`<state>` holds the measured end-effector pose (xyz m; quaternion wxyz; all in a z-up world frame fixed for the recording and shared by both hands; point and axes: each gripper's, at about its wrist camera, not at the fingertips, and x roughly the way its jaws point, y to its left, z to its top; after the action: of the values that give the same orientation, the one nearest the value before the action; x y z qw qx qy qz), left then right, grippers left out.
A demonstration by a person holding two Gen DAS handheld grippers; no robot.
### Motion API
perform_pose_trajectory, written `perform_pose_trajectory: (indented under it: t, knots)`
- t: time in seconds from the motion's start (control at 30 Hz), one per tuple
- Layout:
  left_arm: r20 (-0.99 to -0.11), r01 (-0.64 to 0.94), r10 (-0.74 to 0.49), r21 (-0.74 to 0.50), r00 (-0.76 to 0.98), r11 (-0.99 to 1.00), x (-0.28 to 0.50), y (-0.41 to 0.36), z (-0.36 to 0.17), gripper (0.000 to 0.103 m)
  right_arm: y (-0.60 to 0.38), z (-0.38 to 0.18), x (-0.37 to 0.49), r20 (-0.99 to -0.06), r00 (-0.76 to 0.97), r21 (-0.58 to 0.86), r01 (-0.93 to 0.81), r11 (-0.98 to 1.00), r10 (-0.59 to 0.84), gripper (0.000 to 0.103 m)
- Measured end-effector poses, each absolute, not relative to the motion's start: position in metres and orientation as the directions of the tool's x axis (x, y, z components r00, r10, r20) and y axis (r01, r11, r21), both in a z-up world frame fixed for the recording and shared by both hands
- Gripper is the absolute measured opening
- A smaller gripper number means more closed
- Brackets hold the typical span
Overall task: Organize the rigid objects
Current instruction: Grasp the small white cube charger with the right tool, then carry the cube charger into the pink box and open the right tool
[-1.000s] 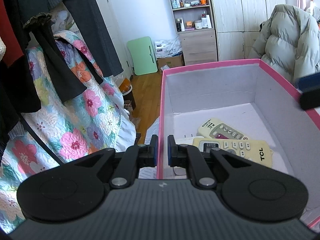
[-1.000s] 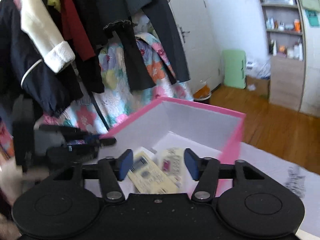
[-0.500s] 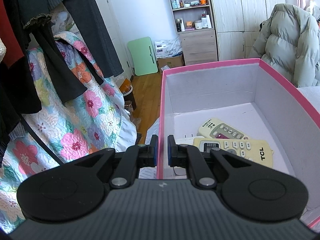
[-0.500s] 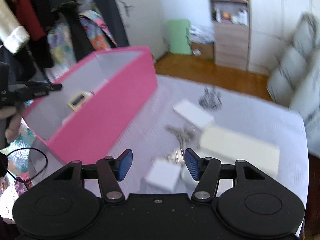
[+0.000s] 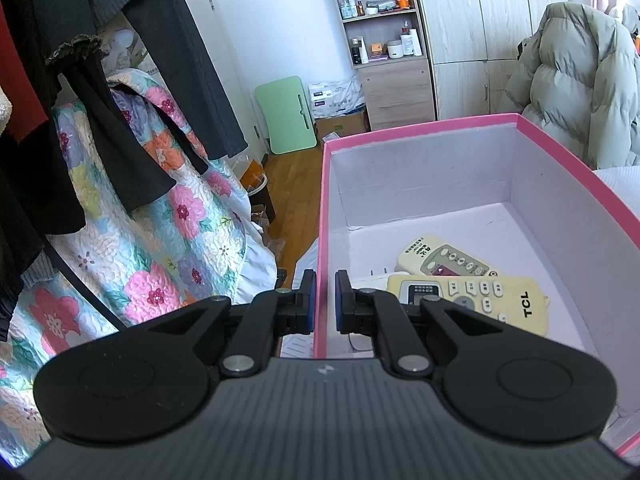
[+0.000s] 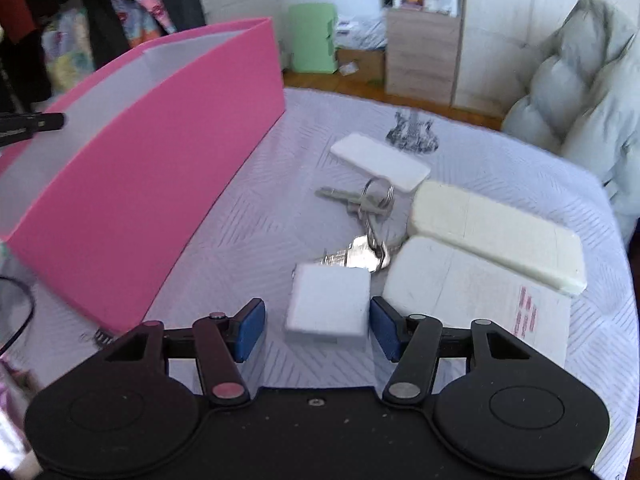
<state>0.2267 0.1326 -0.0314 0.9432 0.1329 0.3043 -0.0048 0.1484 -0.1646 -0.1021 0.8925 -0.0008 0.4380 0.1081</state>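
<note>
My left gripper [image 5: 325, 296] is shut on the near left wall of the pink box [image 5: 322, 208]. Inside lie a cream TCL remote [image 5: 476, 300] and a second cream remote [image 5: 444, 258] behind it. In the right wrist view the pink box [image 6: 160, 168] stands at the left of the white patterned table. My right gripper [image 6: 318, 330] is open, low over the table, with a small white square block [image 6: 328, 308] between its fingers. Beyond lie a bunch of keys [image 6: 364, 220], a flat white slab [image 6: 380, 160], a cream remote face down [image 6: 496, 236] and another white remote [image 6: 476, 292].
A floral quilt [image 5: 120, 248] and hanging dark clothes [image 5: 80, 80] are left of the box. A grey-green puffer jacket [image 6: 584, 92] sits at the table's far right. Shelves and a wooden cabinet [image 5: 392, 48] stand at the back wall.
My right gripper swung away from over the box to the table at its right and came down around the white block. The left gripper has not moved.
</note>
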Motion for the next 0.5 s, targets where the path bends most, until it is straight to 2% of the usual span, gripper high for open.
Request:
perform_pose_trajectory:
  t: [0.03,0.07,0.1,0.3,0.5]
  knots:
    - [-0.574,0.09,0.073,0.251,0.815,0.964,0.227,0.132,-0.032,0.007,-0.159,-0.103,0.147,-0.78,0.604,0.055,-0.195,0.979,0.164,0.062]
    - [-0.574,0.09,0.073,0.252,0.816,0.964,0.227,0.132,-0.032,0.007,-0.156,-0.103,0.145,-0.773,0.616,0.033,-0.196,0.98,0.15,0.05]
    - [-0.574,0.091,0.071,0.249,0.816,0.964,0.226,0.133,-0.032,0.007,-0.155,-0.102,0.144,-0.766,0.629,0.018,-0.191,0.981,0.137,0.047]
    - [-0.575,0.094,0.064,0.241,0.816,0.966,0.226,0.134,-0.032,0.007,-0.164,-0.079,0.133,-0.729,0.662,0.05,-0.202,0.978,0.174,0.047]
    - [-0.566,0.092,0.055,0.228,0.822,0.969,0.225,0.137,-0.032,0.007,-0.154,-0.025,0.125,-0.644,0.725,0.059,-0.27,0.961,0.243,0.047]
